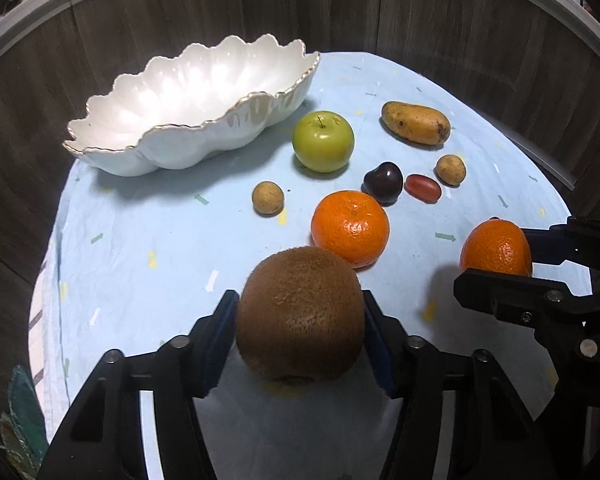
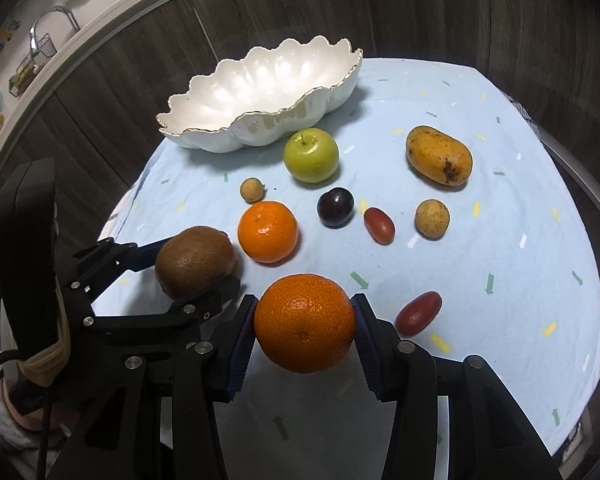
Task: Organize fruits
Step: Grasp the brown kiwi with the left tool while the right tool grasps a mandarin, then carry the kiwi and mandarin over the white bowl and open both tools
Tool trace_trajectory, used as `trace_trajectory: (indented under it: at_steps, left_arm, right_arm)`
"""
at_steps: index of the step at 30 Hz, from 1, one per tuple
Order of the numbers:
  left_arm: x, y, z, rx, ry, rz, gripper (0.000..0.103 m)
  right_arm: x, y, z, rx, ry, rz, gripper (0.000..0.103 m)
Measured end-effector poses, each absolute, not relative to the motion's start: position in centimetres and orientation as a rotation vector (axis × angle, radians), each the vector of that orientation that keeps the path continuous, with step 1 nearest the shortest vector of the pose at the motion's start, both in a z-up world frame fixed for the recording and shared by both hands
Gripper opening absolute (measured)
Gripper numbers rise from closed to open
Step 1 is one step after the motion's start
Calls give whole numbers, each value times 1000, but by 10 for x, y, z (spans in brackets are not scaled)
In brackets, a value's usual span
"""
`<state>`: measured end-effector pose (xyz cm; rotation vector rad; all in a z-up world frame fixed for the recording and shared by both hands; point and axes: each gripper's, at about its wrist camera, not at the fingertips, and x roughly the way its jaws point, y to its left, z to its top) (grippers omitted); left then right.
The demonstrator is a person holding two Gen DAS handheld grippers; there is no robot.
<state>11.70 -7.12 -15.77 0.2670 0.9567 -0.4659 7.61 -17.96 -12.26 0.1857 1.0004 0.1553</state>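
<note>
From the left wrist view, the left gripper (image 1: 300, 320) is closing its two blue-padded fingers on a brown kiwi (image 1: 300, 314), the pads pressing against both sides of the fruit. A white scalloped bowl (image 1: 236, 136) with a gold rim is sitting at the far left of a pale blue tablecloth (image 1: 140, 248), and it is holding nothing. Just right of the bowl a green apple (image 1: 323, 141) is standing stem up; farther right of the bowl a yellow-brown mango (image 1: 416, 123) is lying on its side. Nearer the camera than the bowl are lying a small tan round fruit (image 1: 268, 198), a dark plum (image 1: 384, 182), a red oblong fruit (image 1: 423, 188), a second tan round fruit (image 1: 451, 169) and a loose orange (image 1: 351, 228). At the right edge the right gripper (image 1: 496, 268) is gripping a second orange (image 1: 496, 247). From the right wrist view, the right gripper (image 2: 305, 328) is clamping that orange (image 2: 305, 322) between its ridged blue pads, well in front of the bowl (image 2: 204, 140). To its left the left gripper (image 2: 192, 276) is holding the kiwi (image 2: 196, 260). Another red oblong fruit (image 2: 418, 313) is lying just right of the held orange, far from the bowl. The apple (image 2: 311, 155) is sitting beside the bowl's near wall.
</note>
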Motion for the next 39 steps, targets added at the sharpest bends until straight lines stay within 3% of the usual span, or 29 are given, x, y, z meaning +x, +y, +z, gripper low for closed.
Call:
trace_trajectory:
  at_steps: [12,39]
  left_arm:
    - [109,-68,-151,262,940,-454,54]
    - [94,-35,-80,195,822,-370,54]
  right_arm:
    - [75,-181,-118,191,988,152,48]
    - [72,-160,-65,134,873,184,48]
